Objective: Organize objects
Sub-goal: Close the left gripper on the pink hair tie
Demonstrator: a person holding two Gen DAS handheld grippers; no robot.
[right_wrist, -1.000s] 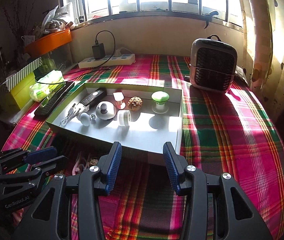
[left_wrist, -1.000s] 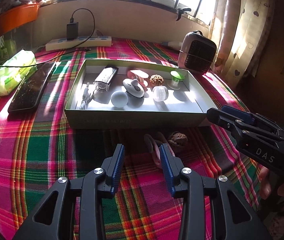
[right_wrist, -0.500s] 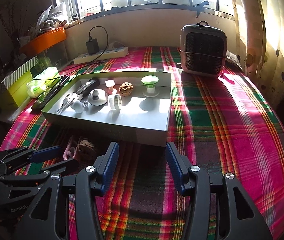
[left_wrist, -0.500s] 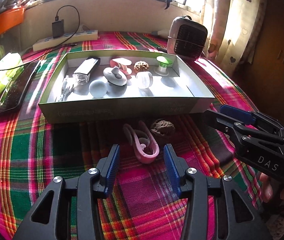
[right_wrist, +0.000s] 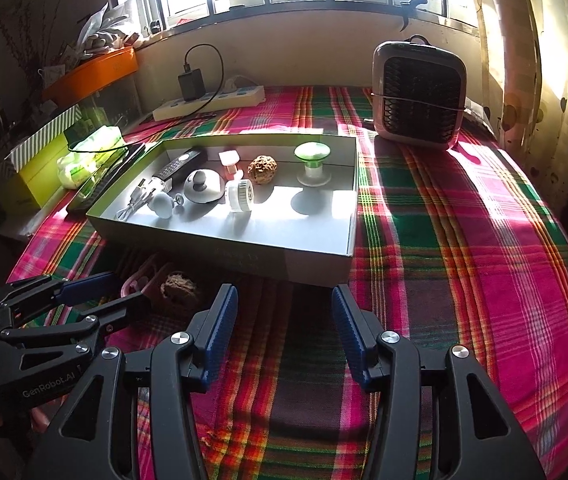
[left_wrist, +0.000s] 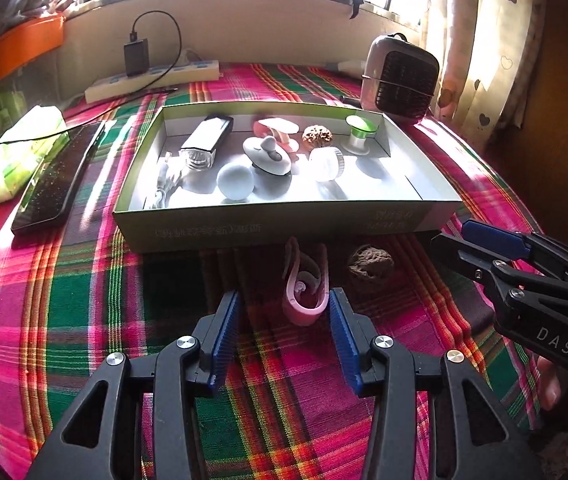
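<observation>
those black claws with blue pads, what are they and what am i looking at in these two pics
Each is a hand-held gripper a person carries, with a camera looking along its fingers. One picture is from the left hand-held gripper, the other from the right hand-held gripper; each also shows in the other's view. Both stand open and hold nothing. On the plaid tablecloth sits a shallow box of small items. In front of it, still outside, lie a pink clip, ahead of the left gripper's fingers, and a walnut.
</observation>
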